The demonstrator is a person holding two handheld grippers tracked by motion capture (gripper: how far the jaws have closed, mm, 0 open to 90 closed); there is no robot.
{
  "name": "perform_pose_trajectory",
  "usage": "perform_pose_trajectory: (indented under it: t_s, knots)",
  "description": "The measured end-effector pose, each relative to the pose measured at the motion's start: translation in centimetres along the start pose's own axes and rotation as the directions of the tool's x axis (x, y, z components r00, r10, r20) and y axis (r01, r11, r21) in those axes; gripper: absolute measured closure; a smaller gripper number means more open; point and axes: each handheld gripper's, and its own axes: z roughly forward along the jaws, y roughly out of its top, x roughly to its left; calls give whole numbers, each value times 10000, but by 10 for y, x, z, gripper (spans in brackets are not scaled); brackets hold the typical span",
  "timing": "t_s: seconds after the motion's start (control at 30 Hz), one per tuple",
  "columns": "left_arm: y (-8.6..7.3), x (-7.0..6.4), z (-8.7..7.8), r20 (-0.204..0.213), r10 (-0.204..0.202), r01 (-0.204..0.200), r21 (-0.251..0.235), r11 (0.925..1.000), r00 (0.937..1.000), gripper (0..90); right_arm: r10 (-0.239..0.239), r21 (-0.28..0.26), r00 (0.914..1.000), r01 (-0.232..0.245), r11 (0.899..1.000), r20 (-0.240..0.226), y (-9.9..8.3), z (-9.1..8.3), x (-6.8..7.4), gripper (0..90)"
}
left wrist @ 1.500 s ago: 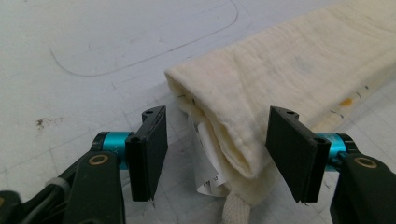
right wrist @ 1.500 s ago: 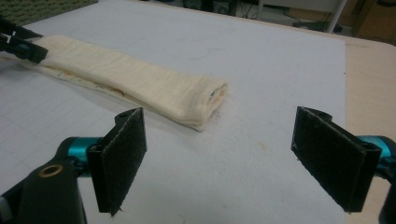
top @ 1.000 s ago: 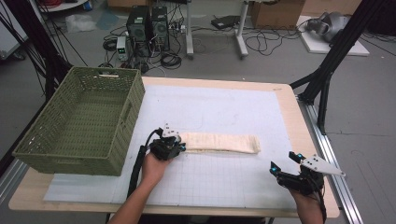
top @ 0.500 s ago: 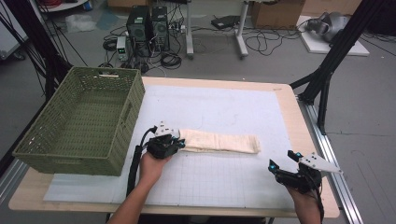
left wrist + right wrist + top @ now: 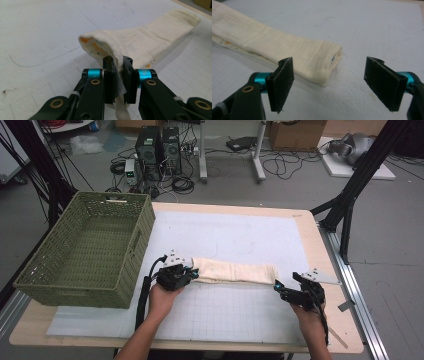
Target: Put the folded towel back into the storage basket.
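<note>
A: Starting with the high view, what is going on?

B: A folded cream cloth (image 5: 234, 271) is lying as a long strip across the middle of the worktop (image 5: 240, 232). The left gripper (image 5: 192, 273) is sitting at the strip's left end, just beside the green woven basket (image 5: 135, 240). The right gripper (image 5: 278, 287) is hovering close to the strip's right end.

A: And the left gripper view?

B: There the left gripper (image 5: 117, 75) is pinching the cloth (image 5: 150, 40): its jaws are pressed together on a fold of fabric, and the end of the strip is lifting off the surface and curling into an open loop, while the far end is resting flat.

A: What is the right gripper view showing?

B: The right gripper (image 5: 329, 82) is standing spread wide, with nothing between its jaws. The blunt end of the cloth (image 5: 287, 50) is lying just ahead of it, nearer its left jaw, flat on the worktop and untouched.

A: So how far along is the work?

B: It looks like about the halfway point of a two-handed pickup. One end is secured; the other end is not yet gripped. What seems to be left is closing the right gripper on its end and then lifting or folding the strip, perhaps toward the basket, though the destination is only a guess.
</note>
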Motion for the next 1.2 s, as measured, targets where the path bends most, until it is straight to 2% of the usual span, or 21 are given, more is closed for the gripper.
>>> perform_pose_trajectory:
  t_s: [0.03, 0.2, 0.43, 0.53, 0.77, 0.87, 0.9, 0.93, 1.2]
  knots:
    - [0, 0, 0, -5, 10, -10, 14, 10000, 10000, 814, -91, 265, 9999, 89, 9996, 56, 1, 12, 1, 256]
    - [0, 0, 0, 21, 26, -26, 17, 10000, 10000, 814, -197, 631, 9997, 190, 9978, 109, 2, 29, 4, 278]
    - [-1, 1, 3, -43, 5, -5, 85, 10000, 10000, 814, -376, 1464, 9993, 383, 9885, -72, 1, 44, 6, 358]
    - [-2, 2, 3, -53, 10, -9, 174, 9998, 10000, 814, -146, 1604, 9995, 190, 9869, -283, 1, 44, 4, 404]
    - [-2, 1, 3, -43, 67, -66, 238, 9997, 10000, 814, 22, 1689, 9987, 63, 9856, -501, 0, 43, 4, 505]
    - [-2, 1, 3, -77, 131, -129, 288, 9995, 9999, 815, 19, 1692, 9952, 147, 9855, -980, 0, 42, 7, 705]
    - [-2, 1, 2, -75, 158, -156, 313, 9994, 9998, 815, -49, 1689, 9942, 230, 9854, -1071, 0, 42, 9, 733]
    - [-2, 1, 2, -82, 195, -192, 350, 9992, 9998, 814, -172, 1654, 9946, 340, 9856, -1020, 0, 42, 10, 751]
    - [-2, 1, 0, -77, 290, -287, 387, 9988, 9996, 815, -239, 1584, 9934, 416, 9865, -1119, 0, 41, 11, 783]
